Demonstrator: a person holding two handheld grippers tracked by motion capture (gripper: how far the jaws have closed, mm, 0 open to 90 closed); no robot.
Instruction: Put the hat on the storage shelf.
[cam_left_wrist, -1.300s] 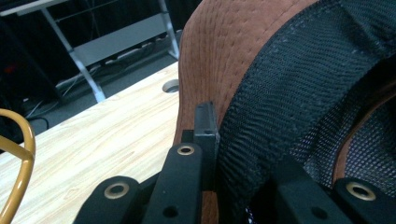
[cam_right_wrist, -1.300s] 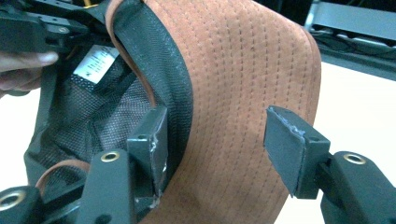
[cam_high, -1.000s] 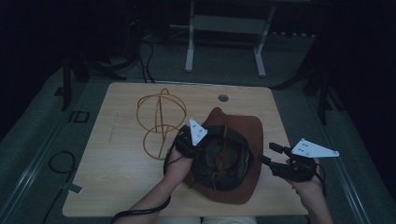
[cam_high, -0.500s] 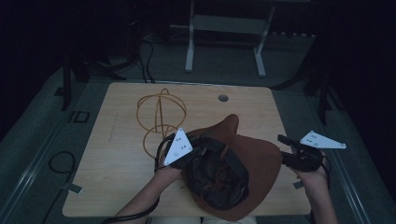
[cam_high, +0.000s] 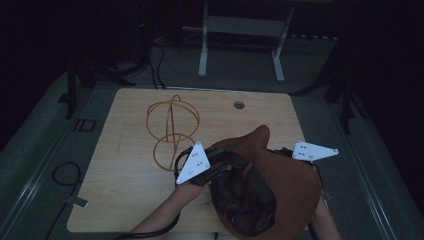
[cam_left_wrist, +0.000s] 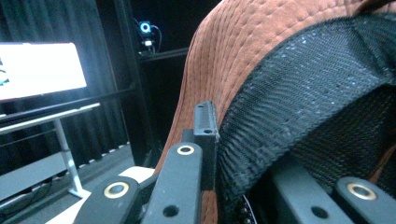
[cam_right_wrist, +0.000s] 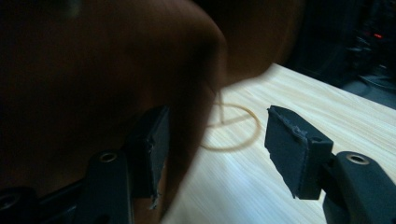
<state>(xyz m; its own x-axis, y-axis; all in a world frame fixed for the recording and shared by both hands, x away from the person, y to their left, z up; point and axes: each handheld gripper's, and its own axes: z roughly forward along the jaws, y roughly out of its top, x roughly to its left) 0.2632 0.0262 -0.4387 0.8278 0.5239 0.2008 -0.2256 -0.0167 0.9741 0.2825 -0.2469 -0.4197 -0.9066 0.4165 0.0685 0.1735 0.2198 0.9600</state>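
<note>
Item, brown hat (cam_high: 285, 185) with black mesh lining, raised above the surface (cam_high: 125, 190) at 5 o'clock of the wire stand (cam_high: 170, 132): left tongs (cam_high: 222, 162) clamped on its brim, right tongs (cam_right_wrist: 215, 140) apart beside it; we keep that grip firm.

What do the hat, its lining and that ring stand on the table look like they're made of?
Hat: rust-brown, matte, probably felt or suede-like fabric; rows of stitching show in the left gripper view. Lining: black open mesh, its weave visible. Ring stand: thin golden hoops, likely metal wire, though the dim light leaves that open. Table: pale wood-grain top, possibly laminate.
</note>
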